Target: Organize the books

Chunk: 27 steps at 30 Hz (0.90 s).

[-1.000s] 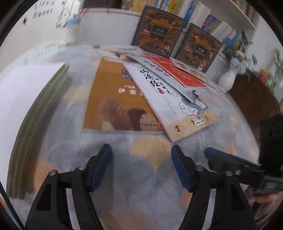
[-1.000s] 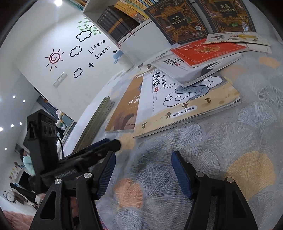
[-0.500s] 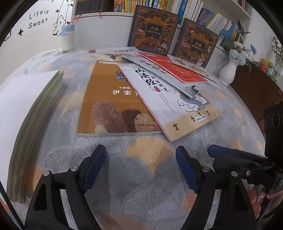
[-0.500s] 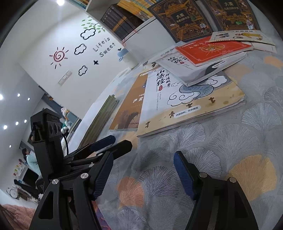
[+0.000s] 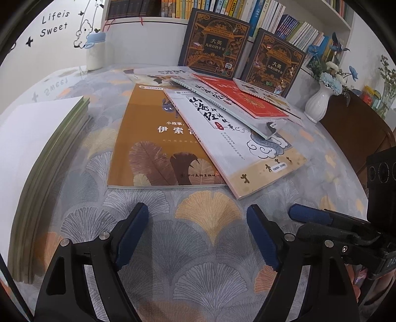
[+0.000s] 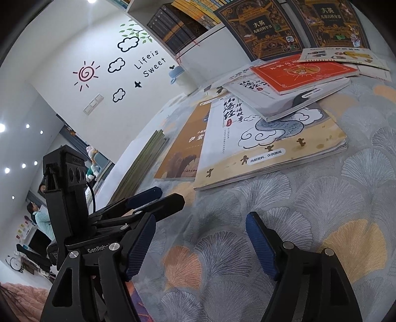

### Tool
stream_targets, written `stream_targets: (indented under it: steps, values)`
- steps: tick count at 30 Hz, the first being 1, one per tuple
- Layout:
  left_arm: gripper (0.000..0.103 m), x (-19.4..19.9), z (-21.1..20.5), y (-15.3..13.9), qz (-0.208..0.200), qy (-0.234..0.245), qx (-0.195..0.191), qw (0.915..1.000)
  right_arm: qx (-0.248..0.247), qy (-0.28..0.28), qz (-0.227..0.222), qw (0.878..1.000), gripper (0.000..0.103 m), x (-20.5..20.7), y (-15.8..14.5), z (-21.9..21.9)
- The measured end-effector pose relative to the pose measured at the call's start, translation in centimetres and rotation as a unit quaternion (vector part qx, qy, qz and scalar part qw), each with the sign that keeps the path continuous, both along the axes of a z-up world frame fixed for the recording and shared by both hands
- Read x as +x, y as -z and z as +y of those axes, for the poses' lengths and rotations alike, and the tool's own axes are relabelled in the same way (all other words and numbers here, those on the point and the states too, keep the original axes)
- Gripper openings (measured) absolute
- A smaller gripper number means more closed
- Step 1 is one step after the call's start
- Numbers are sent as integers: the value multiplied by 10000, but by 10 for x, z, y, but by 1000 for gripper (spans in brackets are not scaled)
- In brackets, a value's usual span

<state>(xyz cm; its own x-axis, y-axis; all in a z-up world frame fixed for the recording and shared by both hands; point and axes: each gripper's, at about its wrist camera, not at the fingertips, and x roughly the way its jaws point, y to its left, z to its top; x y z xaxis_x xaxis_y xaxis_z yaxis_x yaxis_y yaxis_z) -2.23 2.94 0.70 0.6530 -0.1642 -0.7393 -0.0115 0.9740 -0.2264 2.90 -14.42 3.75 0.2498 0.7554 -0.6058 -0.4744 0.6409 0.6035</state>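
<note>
Nearest, the left gripper (image 5: 198, 223) and the right gripper (image 6: 200, 237) hang over the patterned tablecloth (image 5: 208, 247), both released with nothing between the pads, their jaws having just been opening. Beyond them the books lie fanned: an orange-brown book (image 5: 148, 146) partly under a white-and-tan book (image 5: 237, 148), with a red book (image 5: 245, 99) higher up. A white vase (image 5: 319, 101) holds blue and white flowers (image 5: 331, 76). Shelved book spines (image 5: 222, 7) are cut off above.
</note>
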Motion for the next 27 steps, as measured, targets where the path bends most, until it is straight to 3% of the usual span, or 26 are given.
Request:
stream_targets:
  steps: [27]
  values:
    - [80, 0, -1, 0, -1, -5, -2, 10000, -21, 45, -12, 10000, 74, -2, -1, 0]
